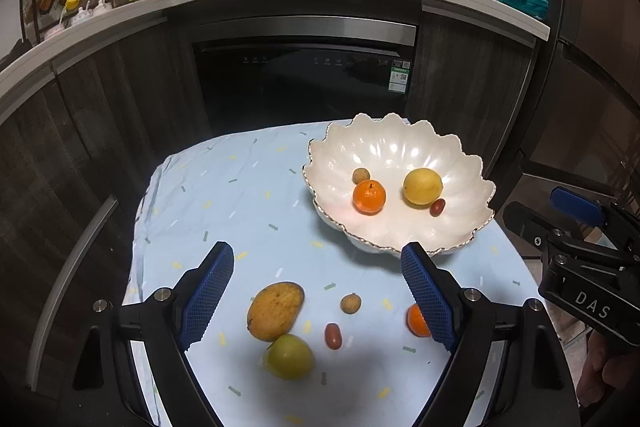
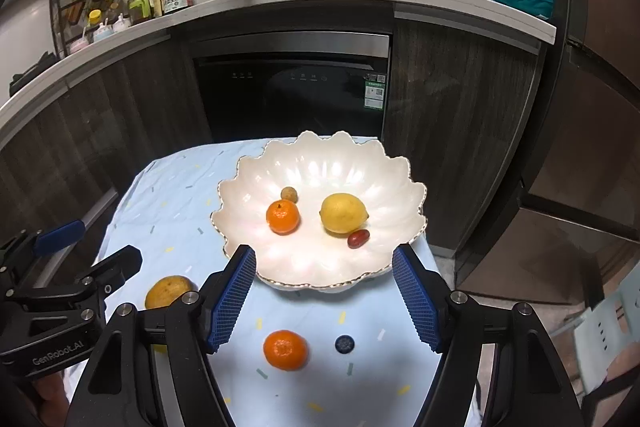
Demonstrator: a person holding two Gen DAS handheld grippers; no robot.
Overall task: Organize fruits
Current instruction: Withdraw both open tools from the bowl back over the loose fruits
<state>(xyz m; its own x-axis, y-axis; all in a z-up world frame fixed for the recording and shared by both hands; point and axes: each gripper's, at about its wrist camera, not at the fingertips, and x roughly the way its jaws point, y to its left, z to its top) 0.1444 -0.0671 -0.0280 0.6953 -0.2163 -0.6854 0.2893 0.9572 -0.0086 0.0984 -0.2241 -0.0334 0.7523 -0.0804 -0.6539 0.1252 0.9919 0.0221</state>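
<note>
On the pale blue cloth (image 1: pixel 248 195), loose fruit waits at six o'clock of the white scalloped bowl (image 2: pixel 320 167). A tangerine (image 2: pixel 285 349) lies directly between the right gripper (image 2: pixel 334 297) fingers, at six o'clock from their tips, with a dark blueberry (image 2: pixel 344 343) just beside it at three o'clock. Right jaws stand well apart, empty. Left gripper (image 1: pixel 318 291) is likewise wide and empty above a mango (image 1: pixel 275 311), long axis running seven to one o'clock, touching a green fruit (image 1: pixel 289 355) below it. A small red fruit (image 1: pixel 333 335) and a brown longan (image 1: pixel 351 303) sit between its fingers. Bowl already holds a lemon (image 2: pixel 343 213), another tangerine (image 2: pixel 283 217), one longan, one red fruit. Judgement: right hand is nearer the loose tangerine; a short drop would straddle it.
</note>
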